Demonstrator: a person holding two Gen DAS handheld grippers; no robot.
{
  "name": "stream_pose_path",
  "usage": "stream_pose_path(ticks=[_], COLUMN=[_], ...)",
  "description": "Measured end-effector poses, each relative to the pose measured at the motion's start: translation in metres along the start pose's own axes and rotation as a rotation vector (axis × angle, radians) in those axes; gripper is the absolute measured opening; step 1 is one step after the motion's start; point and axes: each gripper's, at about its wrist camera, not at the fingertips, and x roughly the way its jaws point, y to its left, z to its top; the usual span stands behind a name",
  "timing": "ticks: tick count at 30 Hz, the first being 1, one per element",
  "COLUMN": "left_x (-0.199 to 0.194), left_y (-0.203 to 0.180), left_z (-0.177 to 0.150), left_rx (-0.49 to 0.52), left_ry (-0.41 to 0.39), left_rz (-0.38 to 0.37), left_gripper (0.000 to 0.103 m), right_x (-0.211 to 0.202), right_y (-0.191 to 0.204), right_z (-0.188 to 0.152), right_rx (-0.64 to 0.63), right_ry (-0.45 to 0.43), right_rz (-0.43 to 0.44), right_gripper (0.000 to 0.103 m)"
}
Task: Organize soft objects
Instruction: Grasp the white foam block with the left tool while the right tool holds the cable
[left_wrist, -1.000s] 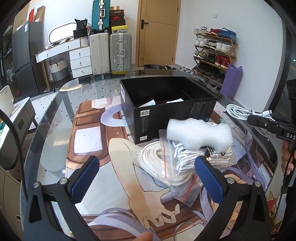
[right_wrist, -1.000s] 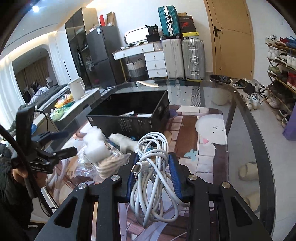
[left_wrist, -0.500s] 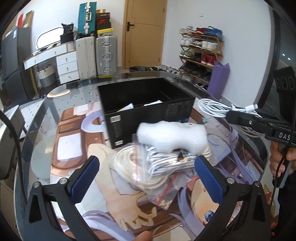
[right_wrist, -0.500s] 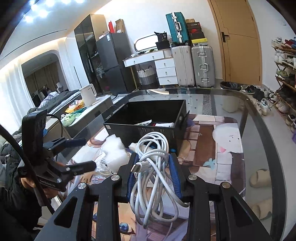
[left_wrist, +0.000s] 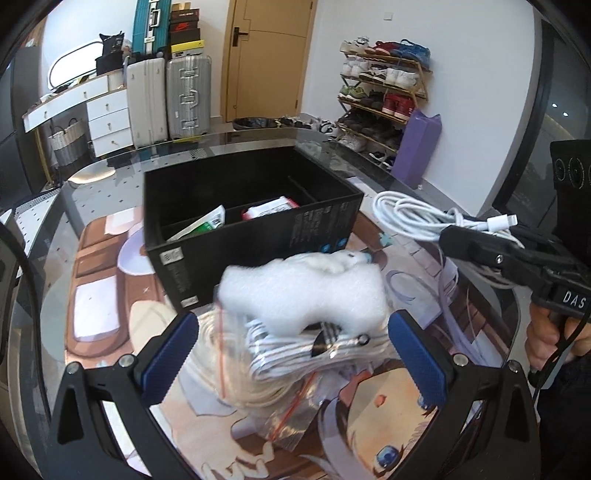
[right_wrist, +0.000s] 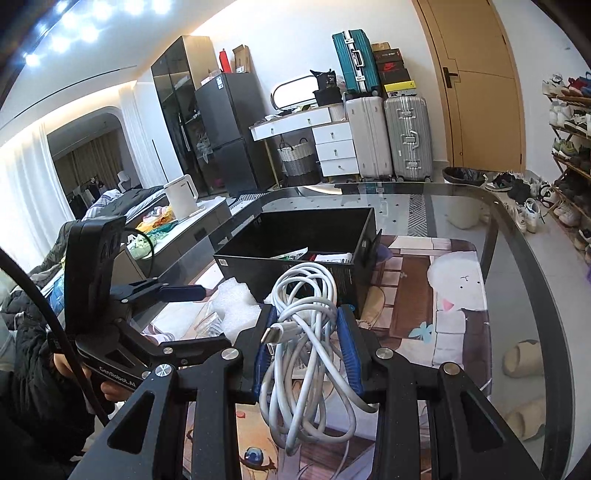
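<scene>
White charging cable (right_wrist: 306, 332) hangs bunched and pinched between the blue pads of the right hand-held gripper (right_wrist: 306, 349), above the glass counter (right_wrist: 517, 258). The left hand-held gripper (left_wrist: 291, 354) is spread wide around a white foam block (left_wrist: 306, 295) lying on bagged cords (left_wrist: 258, 362). Just beyond them sits the open black box (left_wrist: 251, 229).

Landmark: box (left_wrist: 251, 229) on table (right_wrist: 524, 266). Foam block (left_wrist: 306, 295) lies just before the box, on bagged cord bundles (left_wrist: 295, 354). Cable coil (left_wrist: 410, 218) hangs right of the box. Packets (left_wrist: 207, 223) lie in the box.
</scene>
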Motion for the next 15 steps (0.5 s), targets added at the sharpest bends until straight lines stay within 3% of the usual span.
stream_pose_path(ticks=[12, 15], left_x=[0.013, 0.014], left_y=[-0.013, -0.013], left_z=[0.009, 0.010], left_rx=[0.027, 0.034], left_ry=[0.018, 0.018], left_rz=[0.004, 0.010], left_gripper=[0.102, 0.084], right_x=[-0.003, -0.003], right_y=[-0.002, -0.003], right_z=[0.000, 0.000], right_rx=[0.007, 0.007], right_ry=[-0.003, -0.003], right_rz=[0.001, 0.002], right_gripper=[0.034, 0.034])
